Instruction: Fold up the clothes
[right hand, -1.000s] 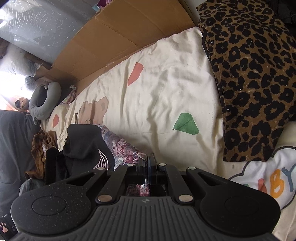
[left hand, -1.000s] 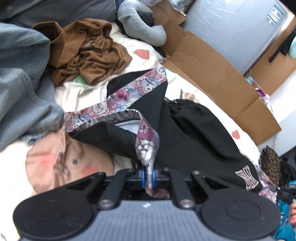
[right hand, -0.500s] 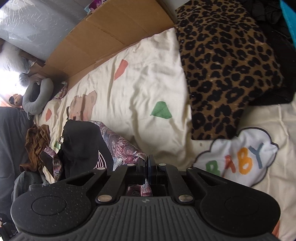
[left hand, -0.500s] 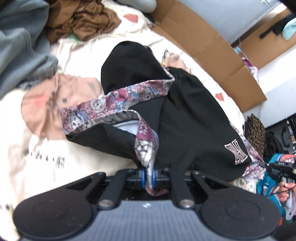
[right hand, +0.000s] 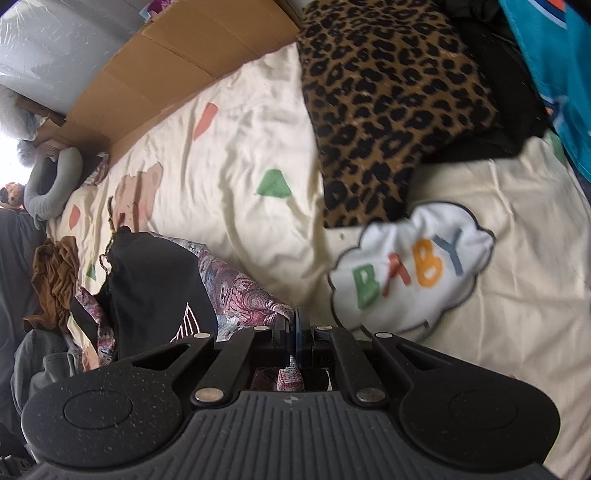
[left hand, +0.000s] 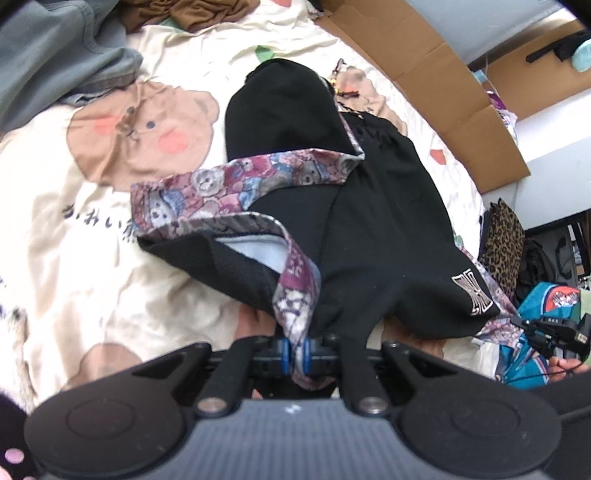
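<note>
A black garment (left hand: 369, 229) with a floral bear-print lining and a white logo near its hem hangs stretched over the cream bed sheet (left hand: 74, 258). My left gripper (left hand: 294, 350) is shut on a strip of the floral lining. The same black garment (right hand: 155, 284) shows at lower left in the right wrist view, and my right gripper (right hand: 297, 328) is shut on its floral edge (right hand: 251, 295). Part of the garment is hidden behind each gripper body.
A leopard-print cloth (right hand: 388, 92) lies on the sheet (right hand: 240, 166) at upper right. Brown clothing (left hand: 199, 11) and grey denim (left hand: 48, 51) are piled at the far left. Cardboard (left hand: 424, 66) lines the bed's far side. A grey neck pillow (right hand: 51, 184) sits beyond.
Both grippers have pulled the garment along the bed toward me. The brown pile and denim slid toward the top of the left view; the leopard cloth and "BABY" print came further into the right view.
</note>
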{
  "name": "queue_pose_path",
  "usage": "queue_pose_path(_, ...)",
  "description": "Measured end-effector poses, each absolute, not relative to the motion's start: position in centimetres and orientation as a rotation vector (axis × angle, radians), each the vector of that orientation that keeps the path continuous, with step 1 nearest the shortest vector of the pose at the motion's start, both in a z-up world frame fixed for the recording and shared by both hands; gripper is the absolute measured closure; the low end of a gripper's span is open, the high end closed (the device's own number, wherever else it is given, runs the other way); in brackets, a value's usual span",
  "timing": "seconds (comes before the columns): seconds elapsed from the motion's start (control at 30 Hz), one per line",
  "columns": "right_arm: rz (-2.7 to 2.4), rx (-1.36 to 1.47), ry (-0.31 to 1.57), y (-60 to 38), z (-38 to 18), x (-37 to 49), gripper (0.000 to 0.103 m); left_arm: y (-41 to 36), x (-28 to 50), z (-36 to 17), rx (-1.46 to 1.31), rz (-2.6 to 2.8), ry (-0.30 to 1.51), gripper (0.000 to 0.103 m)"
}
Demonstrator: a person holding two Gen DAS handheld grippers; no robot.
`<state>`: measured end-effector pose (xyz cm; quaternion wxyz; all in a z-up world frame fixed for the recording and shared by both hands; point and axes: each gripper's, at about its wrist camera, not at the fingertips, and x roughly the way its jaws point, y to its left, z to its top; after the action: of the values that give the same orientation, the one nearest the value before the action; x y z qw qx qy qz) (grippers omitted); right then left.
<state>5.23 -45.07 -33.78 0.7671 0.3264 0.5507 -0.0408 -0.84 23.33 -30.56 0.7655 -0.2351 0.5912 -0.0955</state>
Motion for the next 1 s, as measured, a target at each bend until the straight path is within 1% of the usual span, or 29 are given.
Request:
queue_pose_path(0.3,-0.137,0.688,1.253,-45.8,-33.1,2.0,0.103,22.9,-2.3,-30.4,-0.505,-0.218,1.371,0.096)
queue_pose_path(0.53,-0.174,0.698,1.317,-46.1,-34.6,-0.1,0.103,24.0,-4.1,-30.5,-0.501,-0.154,1.442,0.097)
queue_pose_path(0.67,-0.19,0.689,1.347,-46.2,-35.1,-0.8,0.1,24.3,-4.0,-30.2,-0.484,-0.138,1.475,0.096)
queue_pose_path(0.7,-0.205,0.679,1.339,-46.5,-34.8,-0.8,0.097,24.7,-3.8,-29.9,-0.48,-0.123,1.48,0.094)
queue_pose_path(0.77,-0.233,0.659,1.324,-47.0,-34.3,-0.9,0.095,25.8,-3.4,-29.1,-0.46,-0.085,1.48,0.093)
queue_pose_path(0.87,-0.269,0.635,1.287,-48.0,-33.7,-0.7,0.094,27.2,-2.4,-28.0,-0.388,-0.031,1.472,0.092)
queue_pose_path(1.0,-0.251,0.63,1.254,-48.0,-33.7,0.6,0.092,27.8,0.0,-27.4,-0.343,-0.02,1.398,0.09)
